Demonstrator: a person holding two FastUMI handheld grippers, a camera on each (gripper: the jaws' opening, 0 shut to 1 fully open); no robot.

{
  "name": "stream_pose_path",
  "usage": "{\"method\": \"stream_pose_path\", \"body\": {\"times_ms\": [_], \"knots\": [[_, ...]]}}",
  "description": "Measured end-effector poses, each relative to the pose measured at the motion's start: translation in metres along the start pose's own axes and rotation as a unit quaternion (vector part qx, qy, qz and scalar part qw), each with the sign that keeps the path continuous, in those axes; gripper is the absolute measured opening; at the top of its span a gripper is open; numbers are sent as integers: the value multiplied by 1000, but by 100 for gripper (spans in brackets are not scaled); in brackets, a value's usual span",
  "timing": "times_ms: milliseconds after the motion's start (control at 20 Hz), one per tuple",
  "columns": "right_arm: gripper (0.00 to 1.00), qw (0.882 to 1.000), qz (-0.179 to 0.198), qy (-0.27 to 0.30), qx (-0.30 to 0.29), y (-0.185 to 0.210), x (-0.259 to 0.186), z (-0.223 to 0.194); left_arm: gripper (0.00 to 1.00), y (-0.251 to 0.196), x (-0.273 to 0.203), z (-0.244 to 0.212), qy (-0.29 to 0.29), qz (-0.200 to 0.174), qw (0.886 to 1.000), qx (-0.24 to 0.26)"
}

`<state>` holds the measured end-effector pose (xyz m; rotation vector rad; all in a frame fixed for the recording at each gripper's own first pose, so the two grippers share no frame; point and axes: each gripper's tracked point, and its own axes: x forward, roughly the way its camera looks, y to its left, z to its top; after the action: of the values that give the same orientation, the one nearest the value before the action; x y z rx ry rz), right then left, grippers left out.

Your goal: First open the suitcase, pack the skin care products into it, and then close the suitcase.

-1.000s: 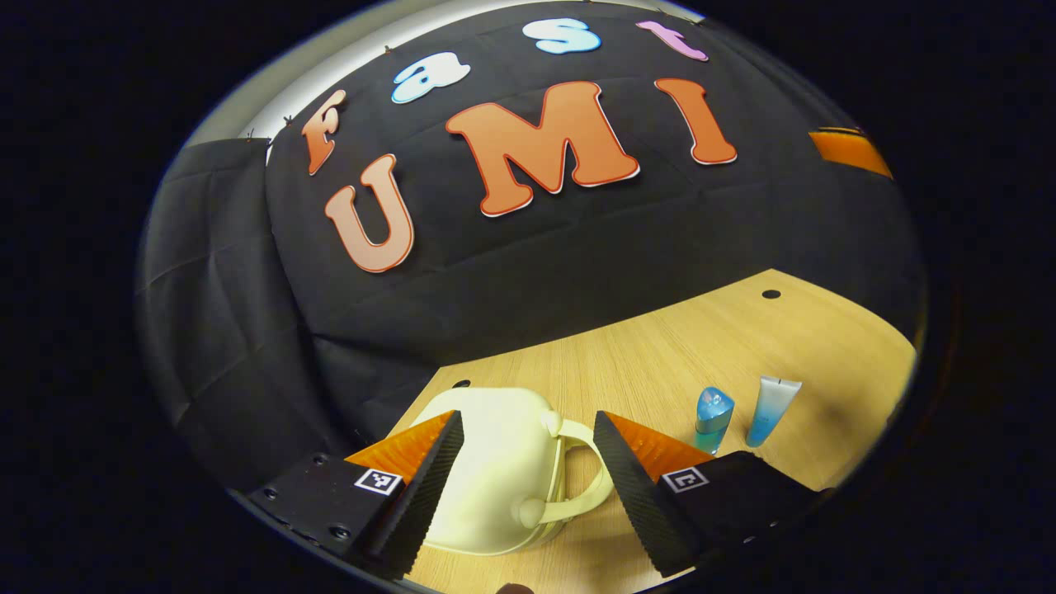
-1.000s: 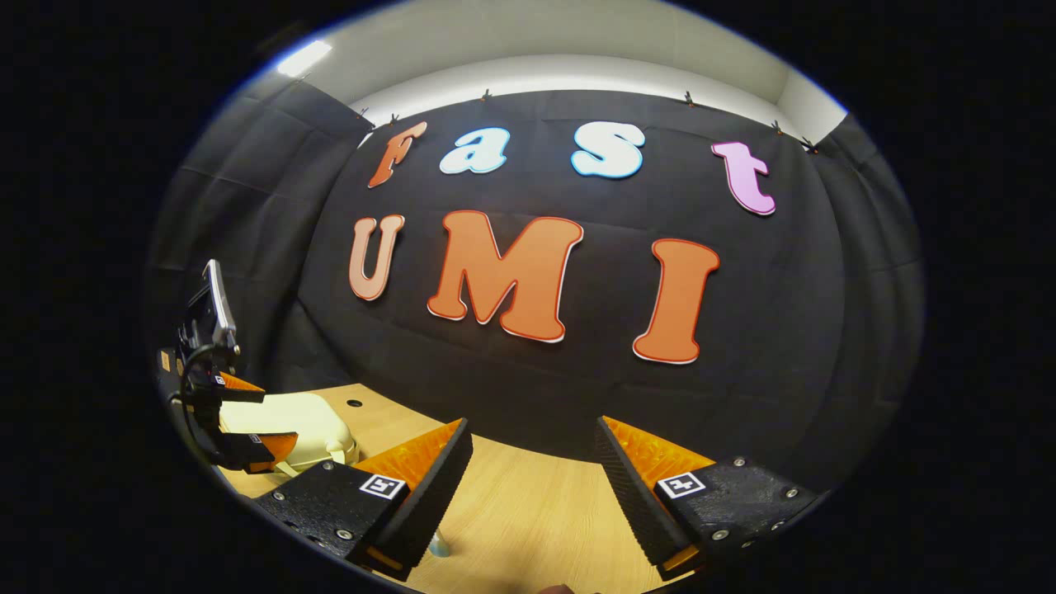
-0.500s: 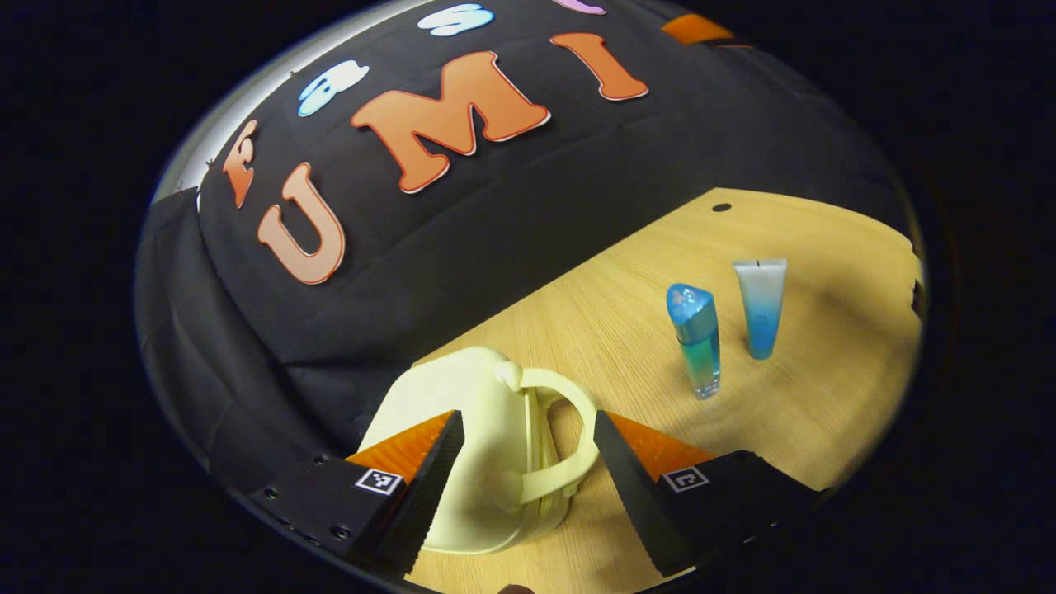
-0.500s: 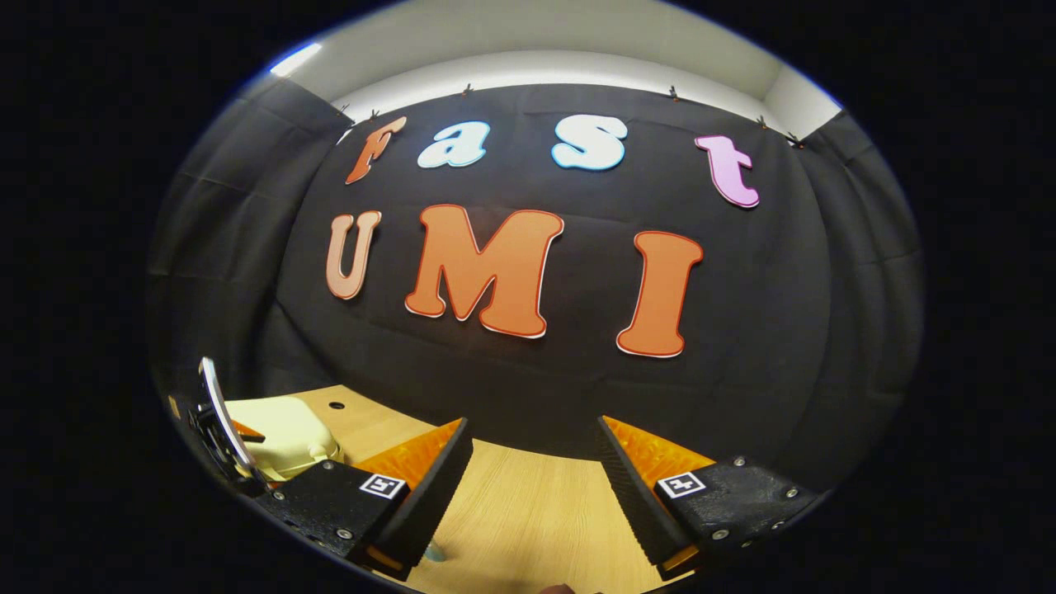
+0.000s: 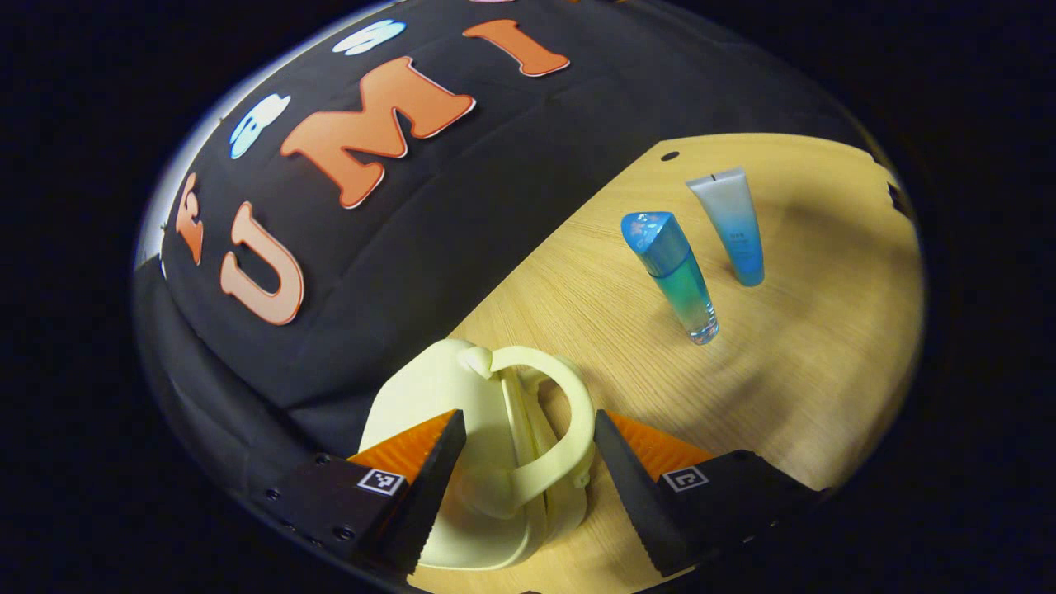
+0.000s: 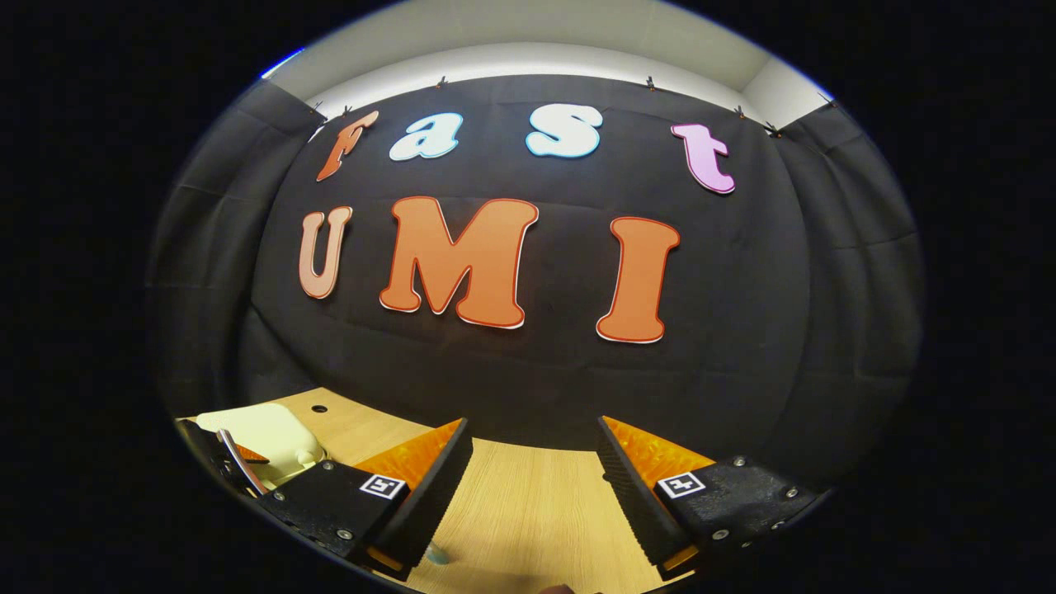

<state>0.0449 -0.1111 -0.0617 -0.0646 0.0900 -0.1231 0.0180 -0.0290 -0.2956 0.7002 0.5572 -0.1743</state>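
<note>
The left gripper [image 5: 528, 487] has its two fingers spread wide apart and it's pitched down and rolled to one side, so its whole view sits tilted. The right gripper [image 6: 532, 487] is spread just as wide but held level, pointing straight ahead, nothing between its fingers. In the right gripper view you can also catch a bit of the left gripper [image 6: 235, 462] low at the left edge.

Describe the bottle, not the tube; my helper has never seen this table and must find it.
On the wooden table, look past the pale yellow suitcase to two blue items standing side by side. The bottle is the nearer one: clear, blue-green, with a slanted blue cap on top, whereas the tube has a flat crimped top.
</note>
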Motion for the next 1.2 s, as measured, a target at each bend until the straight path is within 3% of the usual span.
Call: {"method": "stream_pose_path", "body": {"times_ms": [100,200,250,350,450,500,550,600,800,1200], "knots": [[95,1000,-7,-4,-1,-1,-1,3,92,-9,5,-5,7,-10,999,43],[95,1000,-13,-4,-2,-2,-2,3,72,-12,9,-6,5,-12,998,58],[95,1000,-16,-4,-3,-3,-2,3,67,-15,10,-4,3,-13,998,62],[95,1000,-23,-2,-3,-5,-3,2,37,-23,5,3,-9,-10,997,76],[95,1000,-27,1,0,-5,-5,1,24,-19,20,7,-24,0,995,96],[95,1000,-30,1,1,-5,-6,1,17,-17,1,12,-23,4,995,101],[95,1000,-31,1,2,-4,-6,1,16,-14,-6,19,-34,10,995,96],[95,999,-32,0,3,-2,-6,2,7,-8,-1,20,-31,3,996,86],[95,999,-32,3,1,6,-6,1,7,34,-13,40,-49,17,999,1],[95,1000,-11,8,3,37,3,1,7,134,-36,55,-72,66,991,-90]]}}
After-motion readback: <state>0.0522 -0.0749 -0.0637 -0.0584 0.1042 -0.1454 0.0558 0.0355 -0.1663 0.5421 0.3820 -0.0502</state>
